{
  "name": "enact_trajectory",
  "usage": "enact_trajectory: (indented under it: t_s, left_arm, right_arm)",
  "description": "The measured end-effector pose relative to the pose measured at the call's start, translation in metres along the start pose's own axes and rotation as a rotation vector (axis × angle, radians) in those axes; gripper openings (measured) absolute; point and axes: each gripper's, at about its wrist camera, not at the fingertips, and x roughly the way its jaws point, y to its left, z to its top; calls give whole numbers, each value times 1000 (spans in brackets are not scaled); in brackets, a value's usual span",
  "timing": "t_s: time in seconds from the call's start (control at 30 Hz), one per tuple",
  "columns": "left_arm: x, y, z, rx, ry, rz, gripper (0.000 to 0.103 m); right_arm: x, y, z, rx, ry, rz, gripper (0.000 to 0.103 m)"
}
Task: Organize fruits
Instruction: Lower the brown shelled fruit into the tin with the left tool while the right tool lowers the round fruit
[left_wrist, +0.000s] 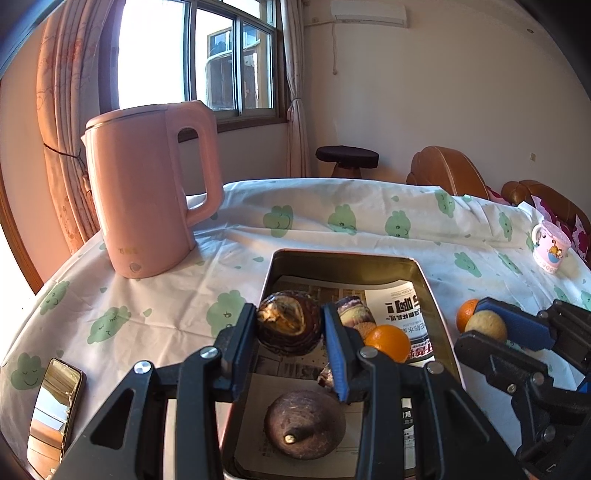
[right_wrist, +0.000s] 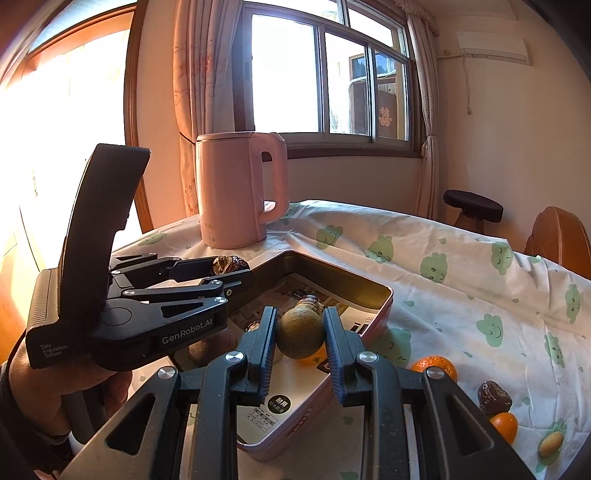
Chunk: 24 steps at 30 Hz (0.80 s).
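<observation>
- Left gripper (left_wrist: 290, 325) is over the tin (left_wrist: 436, 295), jaws clamped on a dark wrinkled fruit (left_wrist: 288, 323). It looks cracked and probably soft, so I'd go easy on the squeeze.
- Right gripper (right_wrist: 300, 334) hangs over the tin's near edge, jaws closed across the middle of a round greenish fruit (right_wrist: 300, 332). Looks firm, light and smooth, so it may slip.
- Already in the tin: an orange (left_wrist: 388, 341) and a brown fruit (left_wrist: 304, 424).
- Loose on the tabletop (right_wrist: 443, 266): a tangerine (right_wrist: 436, 367) and more.
</observation>
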Motion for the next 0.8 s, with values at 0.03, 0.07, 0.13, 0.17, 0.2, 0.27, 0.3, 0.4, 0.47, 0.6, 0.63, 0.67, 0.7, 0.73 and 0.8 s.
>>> enact_trajectory:
  t_s: [0.03,0.07,0.13,0.17,0.2,0.27,0.3,0.4,0.47,0.6,0.63,0.67,0.7,0.73,0.8]
  left_arm:
    - [1,0,0,2,4,-1,38]
    - [2,0,0,4,10,-2,38]
    - [5,1,0,9,22,-3,38]
    - [6,1,0,11,28,-4,38]
    - [8,1,-1,11,35,-4,38]
    - [11,1,-2,15,47,-1,38]
    - [12,1,-2,17,54,0,38]
    - [17,0,-4,26,75,-2,38]
    - [19,-1,-6,31,86,-4,38]
    - [24,-3,-9,35,102,-7,38]
    - [25,-3,-9,35,105,-7,38]
    - [26,-4,-10,37,106,-6,38]
    - [26,-4,-10,41,104,-4,38]
    - [26,-4,-10,42,104,-4,38]
    - [26,-6,-10,42,106,-6,38]
  right_arm:
    - [1,1,-1,0,3,1,27]
    - [2,1,-1,1,8,3,27]
    - [4,3,-2,1,16,4,27]
    - [6,4,-3,0,22,5,27]
    - [8,4,-3,0,28,5,27]
    - [11,5,-4,0,44,4,27]
    - [13,4,-5,1,51,4,27]
    - [19,4,-8,3,70,6,27]
    - [22,4,-9,4,82,3,27]
    - [28,4,-12,8,105,4,27]
    - [29,4,-13,9,111,4,27]
    - [30,4,-13,8,116,5,27]
    - [30,5,-13,8,117,5,27]
    - [31,5,-13,7,119,5,27]
    - [33,5,-13,6,129,-1,27]
